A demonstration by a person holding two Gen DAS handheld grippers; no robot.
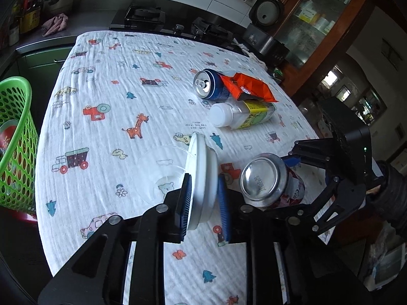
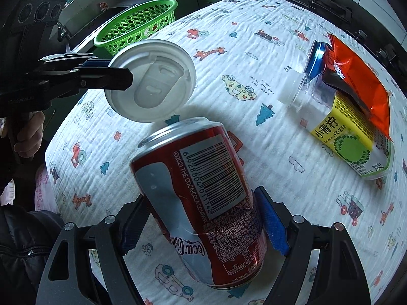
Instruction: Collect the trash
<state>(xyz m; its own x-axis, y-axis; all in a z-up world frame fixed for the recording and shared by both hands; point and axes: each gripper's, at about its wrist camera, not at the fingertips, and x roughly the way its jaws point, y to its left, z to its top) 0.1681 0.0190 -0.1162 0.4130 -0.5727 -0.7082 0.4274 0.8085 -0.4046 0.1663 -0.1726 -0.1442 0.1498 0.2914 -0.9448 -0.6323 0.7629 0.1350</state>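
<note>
A table covered by a cartoon-print cloth (image 1: 114,106) is seen before a kitchen counter (image 1: 63,33). Two cans are counted: the red can (image 2: 201,198) is clamped by the right gripper (image 2: 203,223), and a blue can (image 1: 212,84) lies at one o'clock beside one bottle (image 1: 241,114) and one orange wrapper (image 1: 250,86). One white lid (image 1: 201,178) is pinched by the left gripper (image 1: 203,203). One green basket (image 1: 15,139) is seen at nine o'clock.

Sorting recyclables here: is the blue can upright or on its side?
On its side: the blue can lies on the tablecloth, top facing the left wrist camera.
</note>
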